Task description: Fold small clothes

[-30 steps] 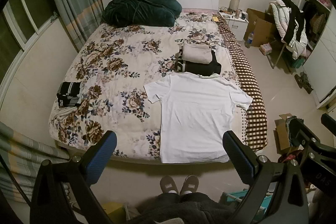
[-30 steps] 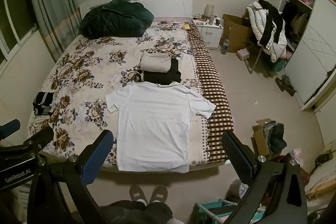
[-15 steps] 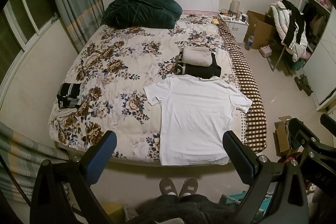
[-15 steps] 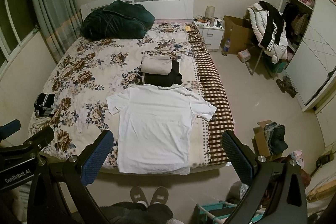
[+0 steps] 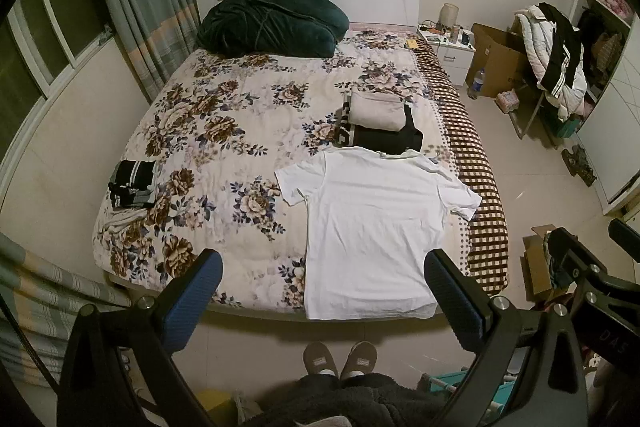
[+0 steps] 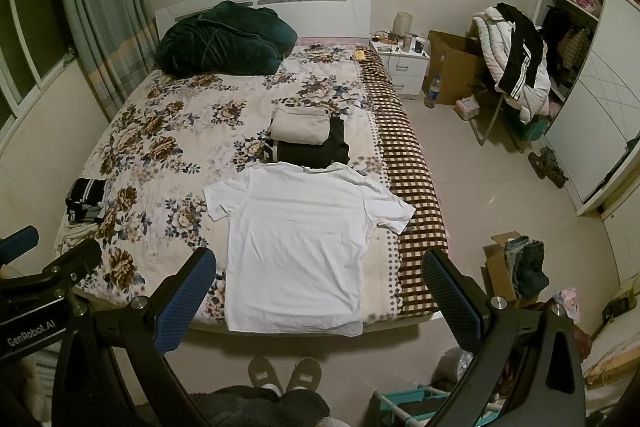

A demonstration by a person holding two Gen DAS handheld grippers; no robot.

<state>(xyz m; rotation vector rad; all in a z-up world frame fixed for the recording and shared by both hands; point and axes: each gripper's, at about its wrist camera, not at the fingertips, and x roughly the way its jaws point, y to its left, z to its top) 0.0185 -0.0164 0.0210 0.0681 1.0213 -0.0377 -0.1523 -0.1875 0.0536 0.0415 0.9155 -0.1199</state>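
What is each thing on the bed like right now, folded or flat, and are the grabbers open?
white T-shirt: spread flat, unfolded, hem at the bed's near edge
beige garment: folded, stacked on the black one
black garment: folded, beside the T-shirt's collar
striped dark clothes: folded pile near the left edge
green blanket: bunched at the headboard
left gripper: fingers open, empty
right gripper: fingers open, empty

1 white T-shirt (image 5: 376,235), 2 slippers (image 5: 340,359) — 1 bed (image 5: 224,131)

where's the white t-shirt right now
In both wrist views the white t-shirt lies flat at the bed's foot edge, just before the folded pile.
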